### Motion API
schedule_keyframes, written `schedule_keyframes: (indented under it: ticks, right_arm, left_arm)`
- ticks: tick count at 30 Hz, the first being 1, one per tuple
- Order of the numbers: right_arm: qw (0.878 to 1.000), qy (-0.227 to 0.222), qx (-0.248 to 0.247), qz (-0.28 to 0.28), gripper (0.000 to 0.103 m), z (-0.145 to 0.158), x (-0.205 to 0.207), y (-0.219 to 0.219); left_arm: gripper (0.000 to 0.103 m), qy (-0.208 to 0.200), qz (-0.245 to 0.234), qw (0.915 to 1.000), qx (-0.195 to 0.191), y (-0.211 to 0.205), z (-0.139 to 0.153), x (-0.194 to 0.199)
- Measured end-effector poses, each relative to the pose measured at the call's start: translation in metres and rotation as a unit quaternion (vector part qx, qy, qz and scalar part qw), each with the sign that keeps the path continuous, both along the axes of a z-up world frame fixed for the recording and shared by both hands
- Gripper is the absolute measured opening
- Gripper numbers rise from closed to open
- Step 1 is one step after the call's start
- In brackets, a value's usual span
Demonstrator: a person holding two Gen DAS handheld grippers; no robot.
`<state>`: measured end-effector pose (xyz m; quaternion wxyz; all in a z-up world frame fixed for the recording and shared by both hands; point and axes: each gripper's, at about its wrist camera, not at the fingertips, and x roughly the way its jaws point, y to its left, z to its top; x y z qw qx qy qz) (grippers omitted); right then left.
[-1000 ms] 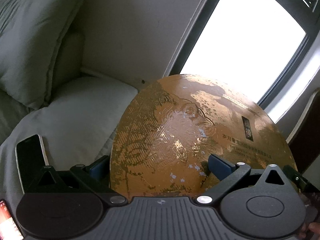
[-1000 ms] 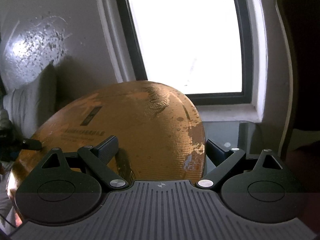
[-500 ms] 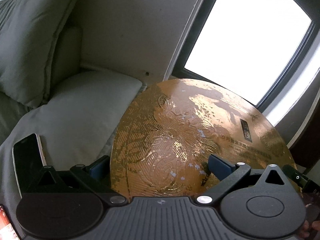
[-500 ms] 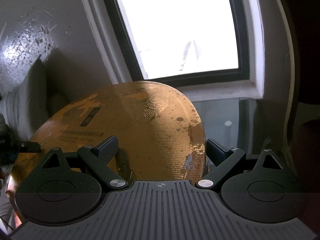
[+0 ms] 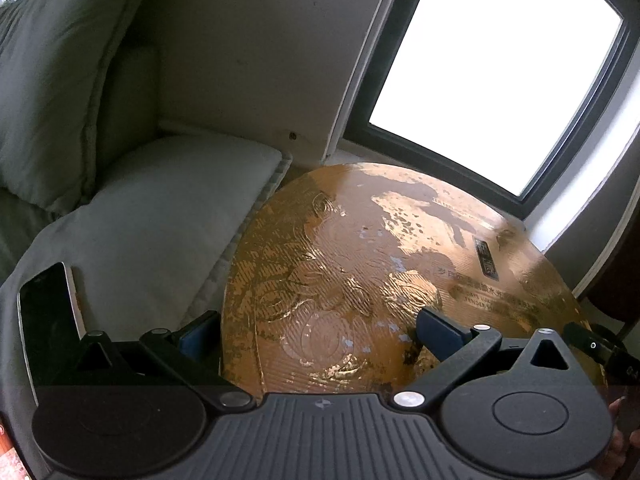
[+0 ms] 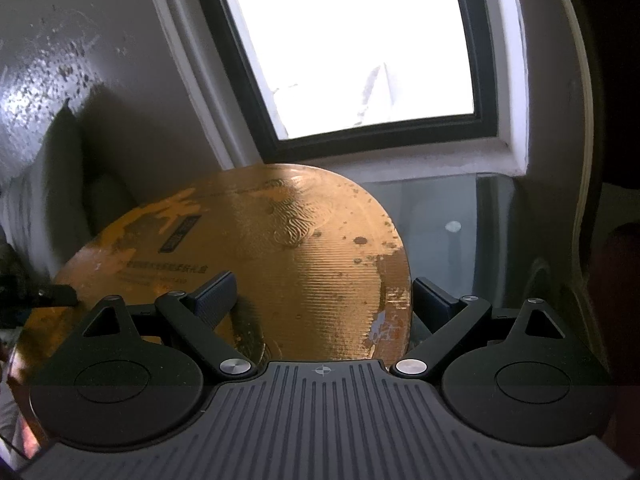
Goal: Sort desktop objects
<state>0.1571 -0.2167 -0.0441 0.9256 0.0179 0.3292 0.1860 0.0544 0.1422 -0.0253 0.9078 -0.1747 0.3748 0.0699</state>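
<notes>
A round golden box with embossed patterns and a dark label is held up between both grippers. My left gripper is shut on its near rim, one blue pad on the top face and the other past the left edge. In the right wrist view the same golden box fills the middle. My right gripper is shut on the opposite rim, left pad on top and right pad beyond the edge. A black tip of the right gripper shows at the box's far side.
A dark phone lies on a grey cushion at the left, with a pillow behind it. A bright window and its sill stand ahead. A glass tabletop lies right of the box, beside a dark chair back.
Both views have tilted downward with the box. The window has risen in the frames, and more of the glass tabletop and the cushion show. Both grips are unchanged.
</notes>
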Motion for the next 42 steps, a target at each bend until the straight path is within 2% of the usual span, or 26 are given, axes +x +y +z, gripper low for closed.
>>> schedule_keyframes:
  ticks: [14, 20, 23, 25, 27, 29, 34, 38, 42]
  right_arm:
    - [1.000, -0.015, -0.018, -0.003, 0.094, -0.003, -0.007, 0.006]
    - [1.000, -0.006, -0.026, -0.012, 0.094, -0.003, -0.004, 0.010]
    - [0.999, -0.016, -0.047, -0.018, 0.094, 0.009, -0.004, 0.018]
    - [0.997, -0.031, -0.063, -0.026, 0.097, 0.021, -0.006, 0.023]
    - [0.998, -0.030, -0.057, -0.026, 0.097, 0.034, -0.017, 0.024]
    - [0.998, -0.029, -0.050, -0.025, 0.097, 0.047, -0.027, 0.026]
    - [0.998, -0.030, -0.046, -0.019, 0.100, 0.075, -0.058, 0.031]
    - [0.996, -0.035, -0.081, -0.014, 0.100, 0.076, -0.095, 0.036]
    - [0.997, -0.006, -0.073, 0.001, 0.098, 0.070, -0.120, 0.033]
  left_arm:
    - [0.103, -0.003, -0.011, 0.9999, -0.004, 0.006, -0.008, 0.000]
    - [0.102, 0.011, -0.007, 0.9998, -0.014, 0.011, -0.002, 0.000]
    - [0.102, 0.008, 0.014, 0.9998, 0.012, 0.011, 0.013, -0.006]
    - [0.102, 0.036, 0.039, 0.9969, 0.057, 0.009, 0.023, -0.010]
    - [0.102, 0.069, 0.058, 0.9902, 0.106, 0.005, 0.029, -0.014]
    - [0.102, 0.090, 0.066, 0.9843, 0.137, 0.001, 0.030, -0.021]
    - [0.102, 0.111, 0.087, 0.9805, 0.137, 0.000, 0.028, -0.036]
    - [0.102, 0.108, 0.083, 0.9813, 0.136, -0.002, 0.027, -0.039]
    - [0.102, 0.106, 0.075, 0.9822, 0.135, -0.006, 0.028, -0.035]
